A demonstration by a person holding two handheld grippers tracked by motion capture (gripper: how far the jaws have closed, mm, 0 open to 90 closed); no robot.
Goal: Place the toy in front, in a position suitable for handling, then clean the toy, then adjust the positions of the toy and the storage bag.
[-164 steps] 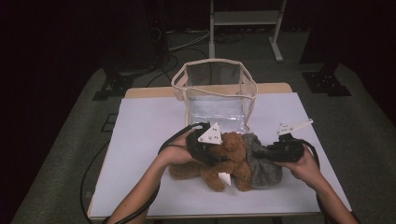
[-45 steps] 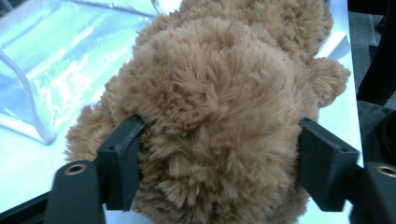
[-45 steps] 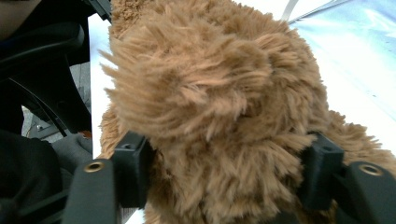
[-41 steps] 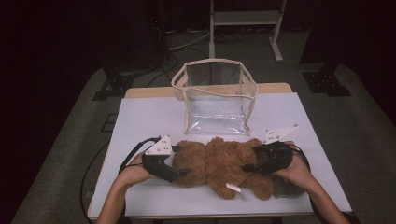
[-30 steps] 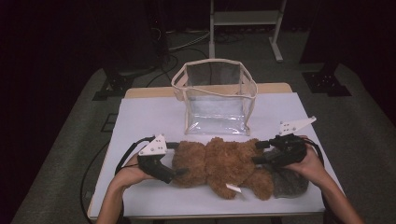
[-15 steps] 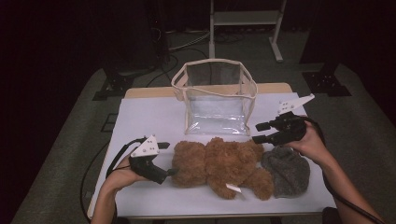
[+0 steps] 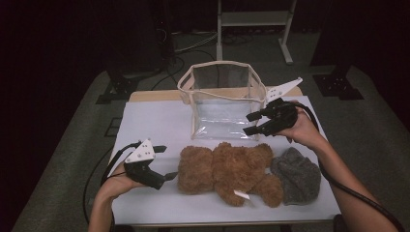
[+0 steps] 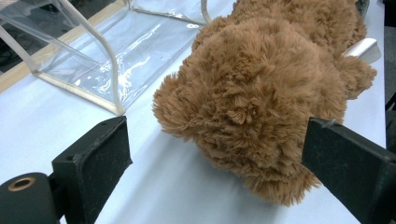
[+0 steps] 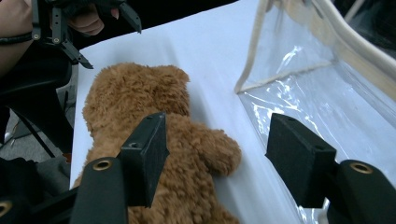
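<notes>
A brown teddy bear (image 7: 227, 169) lies on the white table (image 7: 154, 121), its head toward my left gripper (image 7: 167, 163). That gripper stands open just left of the head, not touching it, and its jaws have just been opening. In the left gripper view the bear's head (image 8: 252, 102) lies ahead between the wide jaws of my left gripper (image 8: 219, 158). My right gripper (image 7: 247, 123) hovers open above the bear, beside the right wall of the clear bag (image 7: 222, 101). Its jaws have just widened slightly, and nothing is between them. In the right gripper view the bear (image 9: 140, 102) and the bag (image 9: 317, 79) lie below my right gripper (image 9: 222, 154).
A grey plush piece (image 7: 297, 175) lies at the bear's right end. The bear carries a white tag (image 7: 241, 195). The cream-trimmed bag stands open at the table's far middle. A metal stand (image 7: 251, 19) and dark floor lie beyond the table.
Both grippers have come off the bear. The right one rose and moved toward the bag's right side. The left one drew back a little to the left.
</notes>
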